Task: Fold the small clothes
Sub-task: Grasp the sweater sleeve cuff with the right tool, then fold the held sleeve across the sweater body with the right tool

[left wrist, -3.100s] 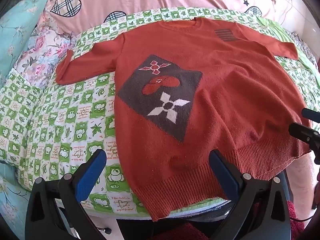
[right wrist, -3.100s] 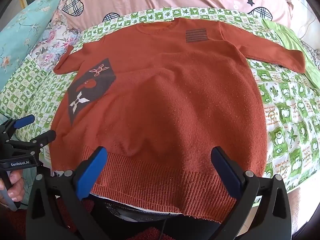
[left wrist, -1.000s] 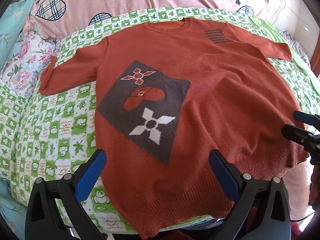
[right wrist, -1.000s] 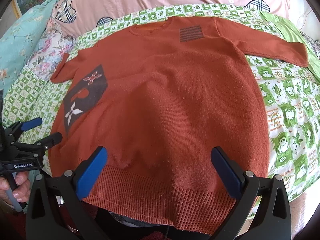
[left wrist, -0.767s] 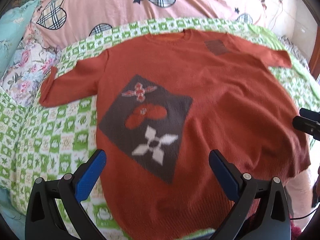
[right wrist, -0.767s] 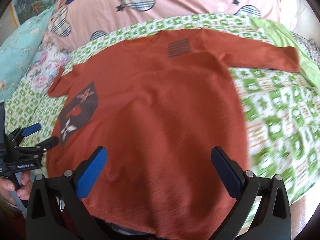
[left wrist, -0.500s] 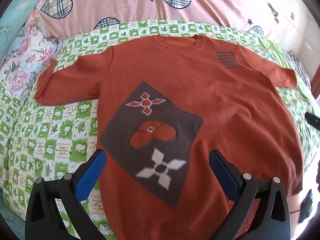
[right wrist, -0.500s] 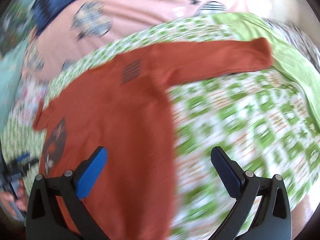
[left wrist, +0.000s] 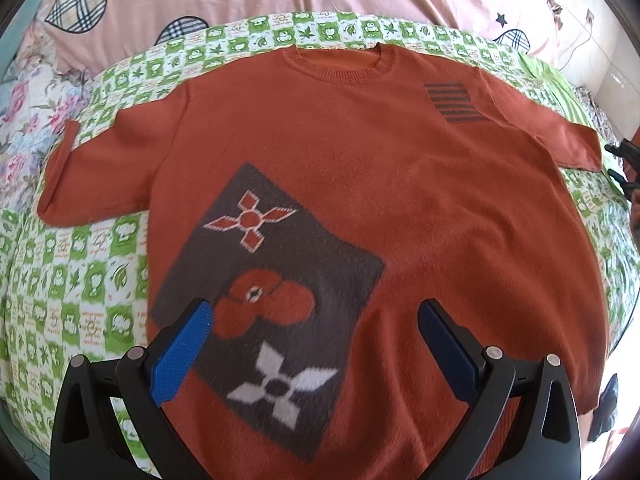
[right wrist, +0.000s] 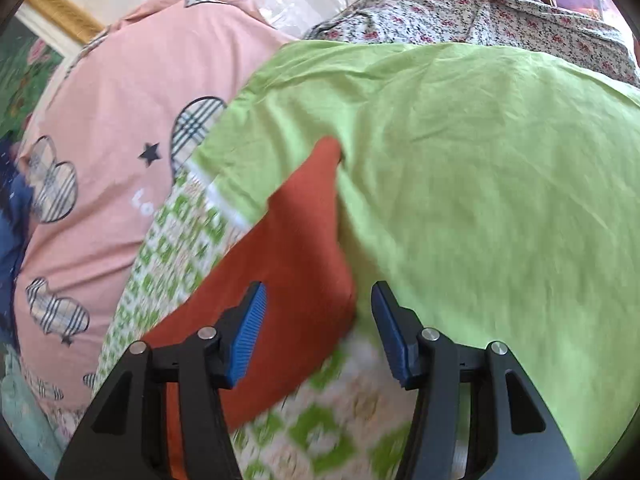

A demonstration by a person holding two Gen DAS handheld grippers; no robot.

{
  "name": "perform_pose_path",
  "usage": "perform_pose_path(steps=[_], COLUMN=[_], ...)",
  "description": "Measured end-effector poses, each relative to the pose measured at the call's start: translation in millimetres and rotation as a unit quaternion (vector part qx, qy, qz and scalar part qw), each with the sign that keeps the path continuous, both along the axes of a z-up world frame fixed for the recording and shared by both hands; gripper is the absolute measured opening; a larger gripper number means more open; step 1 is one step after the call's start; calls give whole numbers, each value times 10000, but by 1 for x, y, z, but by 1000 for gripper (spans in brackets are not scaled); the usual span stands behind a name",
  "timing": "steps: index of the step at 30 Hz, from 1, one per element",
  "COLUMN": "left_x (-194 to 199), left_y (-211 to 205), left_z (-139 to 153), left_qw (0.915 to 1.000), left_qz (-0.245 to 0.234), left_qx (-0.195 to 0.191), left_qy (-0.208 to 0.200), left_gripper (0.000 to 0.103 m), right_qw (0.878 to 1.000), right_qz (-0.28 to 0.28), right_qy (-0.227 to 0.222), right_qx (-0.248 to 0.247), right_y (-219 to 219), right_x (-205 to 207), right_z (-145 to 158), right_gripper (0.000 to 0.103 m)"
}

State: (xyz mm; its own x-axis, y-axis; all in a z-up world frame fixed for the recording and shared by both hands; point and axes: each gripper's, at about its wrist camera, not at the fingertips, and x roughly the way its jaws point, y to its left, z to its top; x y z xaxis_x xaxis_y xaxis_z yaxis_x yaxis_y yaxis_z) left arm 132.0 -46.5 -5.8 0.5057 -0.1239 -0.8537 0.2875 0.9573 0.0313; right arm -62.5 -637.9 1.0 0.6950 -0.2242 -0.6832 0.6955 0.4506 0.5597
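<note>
Right sleeve grab, sweater (left wrist: 400,184) flat on bed.
Right gripper (right wrist: 316,332) jaws closing over sleeve cuff (right wrist: 304,240), not pinching yet; catch both layers. Left gripper (left wrist: 312,344) jaws wide, empty.

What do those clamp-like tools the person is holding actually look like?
Each is a black plastic frame with cut-out openings and silver rivets, forking into two fingers. The left gripper has bright blue ribbed pads on the fingers' inner faces. The right gripper looks the same. No cables or markings show.

Left gripper (left wrist: 314,334) jaws gape wide; right gripper (right wrist: 318,328) jaws closing, seemingly gripping nothing.
</note>
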Motion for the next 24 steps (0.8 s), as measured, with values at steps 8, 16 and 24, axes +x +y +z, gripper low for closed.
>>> perform_pose_path(steps=[8, 16, 24], left_x=[21, 17, 8], left_y=[-9, -1, 36], left_z=[-4, -9, -7], left_qw=[9995, 9987, 9980], left_qz=[32, -13, 238], left_qx=[-227, -422, -552], left_qy=[198, 276, 186], left_gripper=[102, 102, 102], right_qw=[9985, 9750, 9288], right_qz=[499, 2100, 3625], right_qy=[-216, -603, -766], right_qx=[2, -397, 96], right_y=[6, 140, 307], right_x=[31, 100, 189], right_z=[6, 61, 47], right_gripper=[7, 7, 7])
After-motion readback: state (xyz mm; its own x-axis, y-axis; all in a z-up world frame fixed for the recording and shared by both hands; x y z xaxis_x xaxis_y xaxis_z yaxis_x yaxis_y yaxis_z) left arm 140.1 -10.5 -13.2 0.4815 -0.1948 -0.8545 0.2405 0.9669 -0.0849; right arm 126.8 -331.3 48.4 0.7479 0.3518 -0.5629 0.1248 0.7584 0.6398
